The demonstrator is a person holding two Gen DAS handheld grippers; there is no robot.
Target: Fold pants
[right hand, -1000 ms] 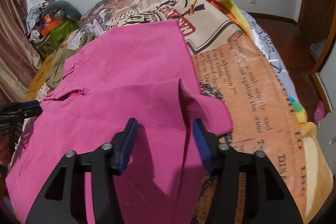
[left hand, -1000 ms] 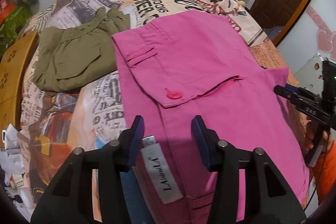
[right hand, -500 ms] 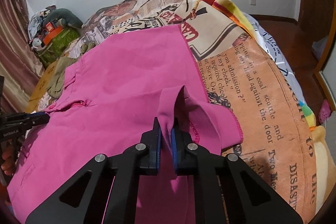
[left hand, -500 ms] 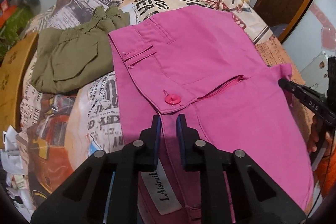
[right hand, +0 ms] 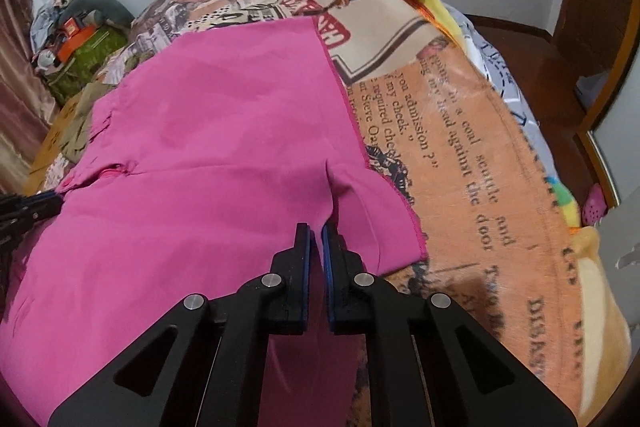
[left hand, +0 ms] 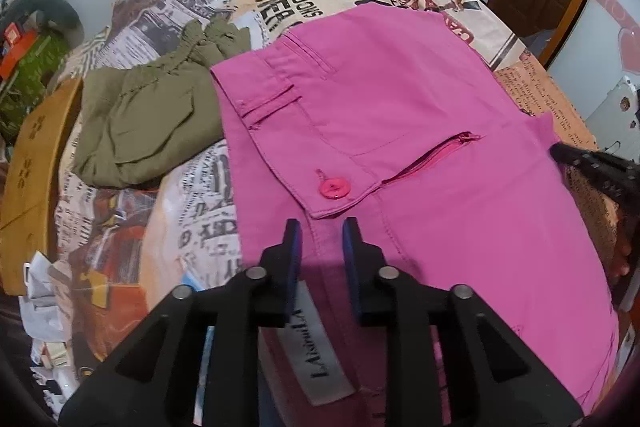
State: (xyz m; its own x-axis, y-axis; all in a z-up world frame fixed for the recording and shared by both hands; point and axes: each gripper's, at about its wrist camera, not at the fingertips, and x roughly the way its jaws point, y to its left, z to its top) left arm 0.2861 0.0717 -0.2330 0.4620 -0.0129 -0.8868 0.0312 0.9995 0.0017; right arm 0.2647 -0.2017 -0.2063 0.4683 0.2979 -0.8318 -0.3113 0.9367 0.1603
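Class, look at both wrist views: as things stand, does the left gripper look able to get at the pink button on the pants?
Probably yes. The pink button lies exposed on the pants, just ahead of the left gripper, whose jaws stand slightly apart with nothing between them and the button. The right gripper pinches fabric well away.

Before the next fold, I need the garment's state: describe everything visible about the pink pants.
The pink cotton-looking pants lie spread flat on the newspaper-print blanket, waistband beside an olive garment. Pink button, open zipper, white label visible. The right tongs pinch a raised fold; the left tongs straddle the waistband, slightly apart.
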